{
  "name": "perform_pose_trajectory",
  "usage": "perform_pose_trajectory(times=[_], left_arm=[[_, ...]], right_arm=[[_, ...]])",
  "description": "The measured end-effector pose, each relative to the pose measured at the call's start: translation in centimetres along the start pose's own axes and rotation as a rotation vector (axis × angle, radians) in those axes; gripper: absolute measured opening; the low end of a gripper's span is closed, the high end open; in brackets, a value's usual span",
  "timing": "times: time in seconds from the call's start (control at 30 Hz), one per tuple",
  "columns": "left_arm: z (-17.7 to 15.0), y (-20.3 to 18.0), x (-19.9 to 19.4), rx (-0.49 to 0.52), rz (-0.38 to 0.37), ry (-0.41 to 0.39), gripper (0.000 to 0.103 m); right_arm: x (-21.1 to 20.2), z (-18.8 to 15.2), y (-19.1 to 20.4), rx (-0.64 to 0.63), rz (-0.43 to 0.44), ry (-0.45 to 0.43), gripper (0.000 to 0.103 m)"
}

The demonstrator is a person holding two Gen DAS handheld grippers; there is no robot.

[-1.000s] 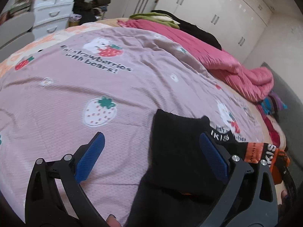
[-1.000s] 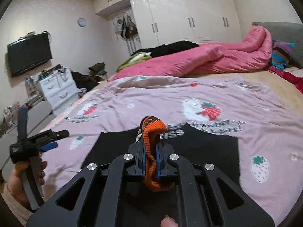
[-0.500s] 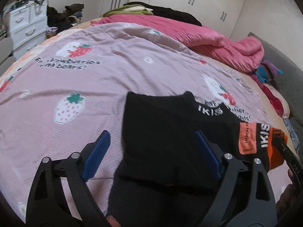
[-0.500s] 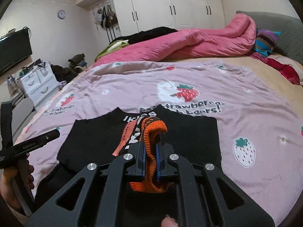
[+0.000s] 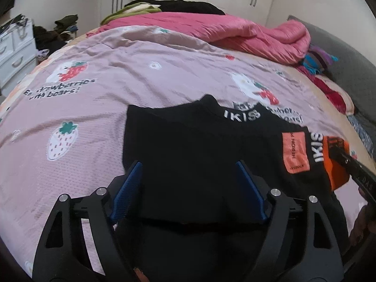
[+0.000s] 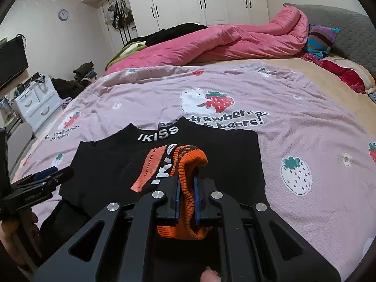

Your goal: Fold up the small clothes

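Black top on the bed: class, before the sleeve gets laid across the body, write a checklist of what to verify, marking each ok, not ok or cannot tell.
1. Right gripper has its jaws shut on the orange cuff: ok.
2. Left gripper open, nothing between its jaws, over the top: ok.
3. Collar lies flat, lettering up: ok.
4. Body spread without big wrinkles: ok.
5. Other sleeve already folded in: cannot tell, near edge hidden behind the grippers.
6. Bedspread bare beside the top: ok.
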State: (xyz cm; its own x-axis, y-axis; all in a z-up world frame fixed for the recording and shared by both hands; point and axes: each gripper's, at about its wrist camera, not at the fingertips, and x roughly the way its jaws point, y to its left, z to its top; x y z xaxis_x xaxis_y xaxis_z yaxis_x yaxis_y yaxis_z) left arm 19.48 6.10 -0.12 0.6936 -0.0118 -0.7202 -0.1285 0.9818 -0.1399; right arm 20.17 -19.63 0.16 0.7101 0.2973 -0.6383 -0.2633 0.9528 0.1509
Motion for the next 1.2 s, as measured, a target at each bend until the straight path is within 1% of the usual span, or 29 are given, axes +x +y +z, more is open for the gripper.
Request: perform_pose_trajectory(times=[0.07,0.13,0.2,0.23,0.27,0.37,0.47,0.53,0.57,0.67,0.73,0.8,0.83,0.87,0.93,1.0,1.1,1.13,1.2], left_arm=[[-0.2,-0.4,0.2,0.016,0.0,0.01,0.071],[-0.3,-0.7,0.5,0.028,-0.004,0.022,0.07],[-0.5,-1.0,0.7,0.04,-0.009,0.034,0.061],[-0.6,-1.1,0.8,0.045,-0.013,0.039,0.06],[-0.7,-1.2,0.9,0.049,-0.015,0.042,0.058],[-0.9,-1.7,1.2,0.067,-0.021,0.057,0.052],[-1.2,-1.8,1.9,0.08,-0.02,0.094,0.046],[-1.5,-1.3,2.6,0.074,0.014,0.136,0.046],[-1.6,-0.9,3.1,0.062,0.017,0.162,0.046],[-1.8,0.4,3.8,0.008,-0.013,0.2,0.046],[-1.8,0.9,3.9,-0.018,-0.032,0.208,0.046],[-1.8,1.0,3.8,-0.019,-0.031,0.209,0.046],[-1.8,0.9,3.8,-0.019,-0.031,0.209,0.046],[-1.8,0.9,3.7,-0.019,-0.03,0.209,0.046],[-1.9,0.8,3.8,-0.017,-0.028,0.209,0.046],[-1.9,0.8,3.8,-0.016,-0.026,0.21,0.046],[-2.0,0.8,3.8,-0.014,-0.024,0.209,0.046],[-2.0,0.8,3.8,-0.015,-0.025,0.21,0.046],[-2.0,0.6,3.9,-0.015,-0.026,0.212,0.046]], right_arm=[[0.2,-0.1,0.0,-0.008,-0.016,0.006,0.014],[0.3,-0.1,-0.2,-0.012,-0.035,0.005,0.014],[0.2,-0.1,-0.5,0.0,-0.044,-0.001,0.016],[0.2,-0.1,-0.7,0.007,-0.046,-0.006,0.022],[0.1,0.0,-0.9,0.014,-0.049,-0.013,0.025],[-0.1,0.1,-1.2,0.023,-0.056,-0.022,0.025],[0.3,-0.2,-0.7,0.003,-0.037,-0.001,0.026],[0.7,-0.5,0.1,-0.027,-0.022,0.017,0.028],[0.8,-0.6,0.6,-0.042,-0.015,0.023,0.03],[1.5,-1.1,2.4,-0.099,0.014,0.05,0.032],[2.0,-1.4,3.5,-0.12,0.048,0.074,0.033],[2.4,-1.7,4.5,-0.143,0.077,0.098,0.035],[2.6,-1.9,4.9,-0.153,0.089,0.106,0.037],[2.8,-2.0,5.3,-0.16,0.1,0.117,0.041],[3.4,-2.2,5.6,-0.172,0.109,0.145,0.044],[4.1,-2.6,5.4,-0.19,0.06,0.167,0.044],[5.5,-3.5,4.5,-0.246,-0.083,0.214,0.044],[6.0,-3.8,4.0,-0.243,-0.096,0.239,0.048],[6.4,-3.9,3.0,-0.194,-0.061,0.258,0.049]])
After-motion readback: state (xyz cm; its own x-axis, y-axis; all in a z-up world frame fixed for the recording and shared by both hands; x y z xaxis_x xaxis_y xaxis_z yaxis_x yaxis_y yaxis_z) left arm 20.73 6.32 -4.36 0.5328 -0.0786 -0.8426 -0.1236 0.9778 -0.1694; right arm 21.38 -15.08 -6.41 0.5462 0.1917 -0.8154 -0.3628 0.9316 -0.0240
